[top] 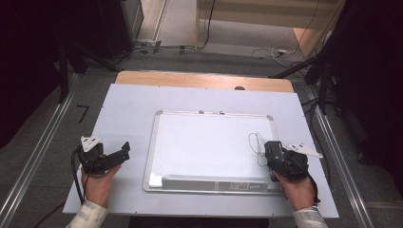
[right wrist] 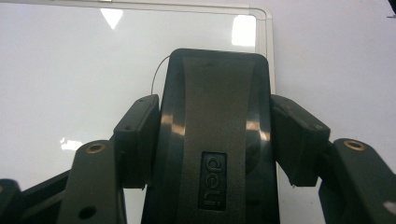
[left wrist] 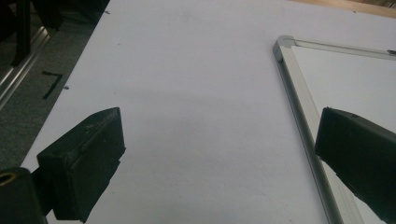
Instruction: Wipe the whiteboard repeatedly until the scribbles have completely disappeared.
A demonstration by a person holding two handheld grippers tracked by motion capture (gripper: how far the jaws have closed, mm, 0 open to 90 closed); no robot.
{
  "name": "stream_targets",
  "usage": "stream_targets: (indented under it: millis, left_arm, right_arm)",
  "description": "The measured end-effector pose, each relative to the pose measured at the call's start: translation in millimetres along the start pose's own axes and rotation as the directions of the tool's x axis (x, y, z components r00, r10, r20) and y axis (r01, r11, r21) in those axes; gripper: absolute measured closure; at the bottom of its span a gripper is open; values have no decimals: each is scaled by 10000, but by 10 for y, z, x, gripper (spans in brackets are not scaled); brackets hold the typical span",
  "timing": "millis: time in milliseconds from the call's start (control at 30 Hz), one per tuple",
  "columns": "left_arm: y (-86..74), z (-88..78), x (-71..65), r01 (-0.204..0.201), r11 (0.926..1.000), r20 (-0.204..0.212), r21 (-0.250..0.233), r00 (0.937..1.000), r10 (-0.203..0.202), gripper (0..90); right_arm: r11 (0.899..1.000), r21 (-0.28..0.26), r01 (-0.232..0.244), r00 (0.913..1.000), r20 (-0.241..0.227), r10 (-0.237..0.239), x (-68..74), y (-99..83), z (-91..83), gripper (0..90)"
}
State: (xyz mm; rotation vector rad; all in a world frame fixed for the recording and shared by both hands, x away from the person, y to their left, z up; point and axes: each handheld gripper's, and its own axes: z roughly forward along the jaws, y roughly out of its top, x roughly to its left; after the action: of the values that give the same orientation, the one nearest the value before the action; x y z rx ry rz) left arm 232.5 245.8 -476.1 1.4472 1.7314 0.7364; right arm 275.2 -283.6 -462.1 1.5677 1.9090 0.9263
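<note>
One black eraser (right wrist: 215, 140), marked with a brand name on its top face, is clamped between the jaws of the right tongs (top: 275, 159), with a pad pressed against each long side. In the high view it sits over the lower right part of the whiteboard (top: 209, 142), close to the right frame edge. A thin looping pen line (top: 257, 145) shows on the board surface just to the left of the eraser; in the right gripper view a short arc of it emerges from behind the eraser's upper left corner.

Progress, judged from these views: the eraser is already picked up and brought to the mark, so the grasp step reads as complete. The line is still plainly visible, so wiping is the remaining work. Whether the eraser's underside touches the board cannot be determined.

Left tongs (top: 111, 159) stand wide and hold nothing. They rest over the bare table (top: 128, 104) just left of the whiteboard's left frame edge, with one jaw reaching over that frame in the left gripper view.

Containers: none are present. The nearest equivalent is the marker ledge (top: 209, 183) along the near edge of the whiteboard; no marker is discernible on it, and only a small label is visible there.
</note>
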Motion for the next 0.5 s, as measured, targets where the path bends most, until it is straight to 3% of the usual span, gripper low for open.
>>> stream_targets:
  millis: [500]
  left_arm:
    - [2,12,-12,-28,10000,-19,0,10000,28,19]
  right_arm:
    - [10000,-80,29,9999,107,-28,-23,98,87,360]
